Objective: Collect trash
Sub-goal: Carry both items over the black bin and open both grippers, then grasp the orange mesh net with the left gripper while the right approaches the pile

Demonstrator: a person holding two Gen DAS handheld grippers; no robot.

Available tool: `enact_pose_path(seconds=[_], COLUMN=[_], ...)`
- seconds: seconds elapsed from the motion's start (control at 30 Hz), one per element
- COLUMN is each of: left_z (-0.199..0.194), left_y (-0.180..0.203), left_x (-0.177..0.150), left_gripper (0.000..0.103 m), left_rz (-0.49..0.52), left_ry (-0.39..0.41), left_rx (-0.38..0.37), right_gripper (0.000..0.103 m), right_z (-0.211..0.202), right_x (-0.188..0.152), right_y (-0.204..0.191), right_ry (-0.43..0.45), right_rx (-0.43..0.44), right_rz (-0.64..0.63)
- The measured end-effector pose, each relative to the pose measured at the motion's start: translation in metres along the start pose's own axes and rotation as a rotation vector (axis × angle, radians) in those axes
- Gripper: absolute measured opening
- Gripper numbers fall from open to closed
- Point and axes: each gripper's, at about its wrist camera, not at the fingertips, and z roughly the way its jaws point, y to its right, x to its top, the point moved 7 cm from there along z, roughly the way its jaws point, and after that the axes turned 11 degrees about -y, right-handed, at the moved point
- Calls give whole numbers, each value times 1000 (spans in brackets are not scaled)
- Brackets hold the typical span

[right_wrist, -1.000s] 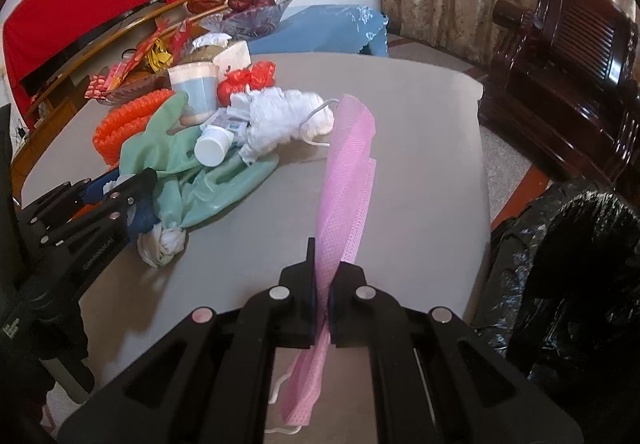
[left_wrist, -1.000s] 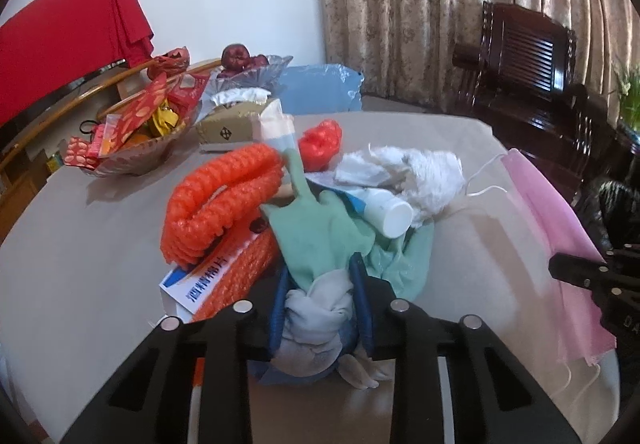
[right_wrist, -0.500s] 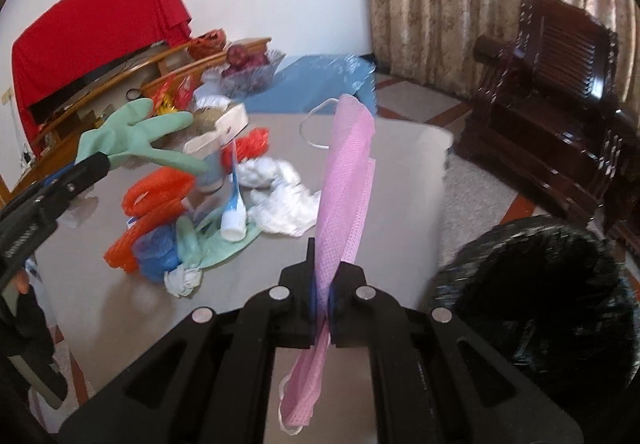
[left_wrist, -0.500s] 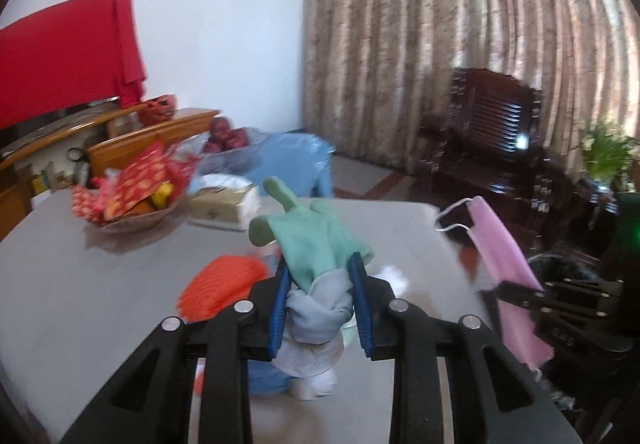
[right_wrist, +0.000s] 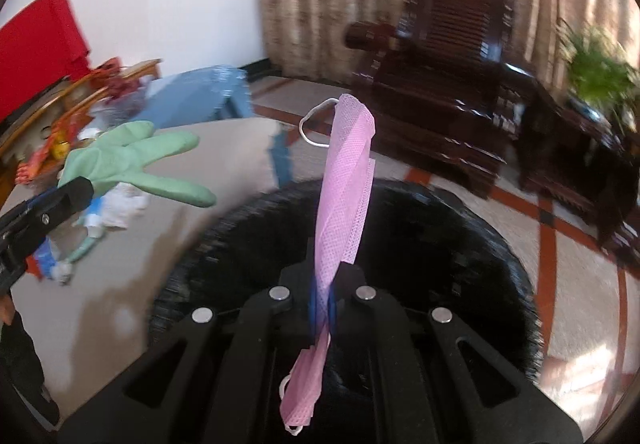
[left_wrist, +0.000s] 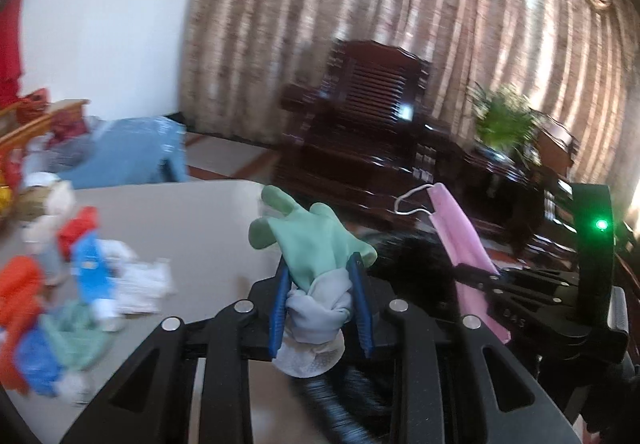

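My left gripper (left_wrist: 320, 284) is shut on a green rubber glove (left_wrist: 316, 244) with a grey-white cuff, held up in the air past the table's right edge. The glove also shows in the right wrist view (right_wrist: 132, 163). My right gripper (right_wrist: 323, 292) is shut on a pink face mask (right_wrist: 344, 187), held upright over the open black trash bag (right_wrist: 400, 236). The mask (left_wrist: 460, 244) and the right gripper (left_wrist: 476, 278) show at the right of the left wrist view, with the bag's rim (left_wrist: 400, 256) beneath.
A pile of trash (left_wrist: 80, 276) lies on the grey table (left_wrist: 192, 224): orange net, blue wrapper, white tissue, a second green glove. A dark wooden armchair (right_wrist: 444, 83), a plant (right_wrist: 596, 71) and curtains stand behind. A blue bag (right_wrist: 200, 95) sits beyond the table.
Both grippers have lifted their items off the table and swung right. The glove left the pile; the mask now hangs over the black bag's opening.
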Motion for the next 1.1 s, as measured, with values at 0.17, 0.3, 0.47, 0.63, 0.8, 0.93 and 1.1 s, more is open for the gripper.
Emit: enact_pose_path(seconds=[0.17, 0.3, 0.47, 0.63, 0.8, 0.93, 1.1], left_z=[41, 65, 65, 52, 36, 15, -20], left_y=[37, 52, 61, 55, 37, 6, -54], left_x=[-7, -16, -15, -9, -4, -6, -14], left_gripper=[29, 30, 37, 44, 55, 72, 82], left_rz=[53, 61, 74, 70, 58, 32, -26], left_ry=[-63, -123, -120, -93, -66, -48, -18], left_rx=[-52, -85, -94, -72, -25, 38, 152], right_gripper=[4, 12, 28, 45, 74, 92, 96], right_z=[19, 25, 23, 10, -8, -20, -20], right_x=[-25, -35, -37, -33, -22, -11, 4], right_y=[28, 41, 48, 46, 34, 14, -31], right_ry=[-71, -98, -83, -39, 26, 63, 75], right_rx=[-22, -28, -38, -43, -56, -37, 24], right_rz=[36, 75, 94, 108, 102, 98, 55])
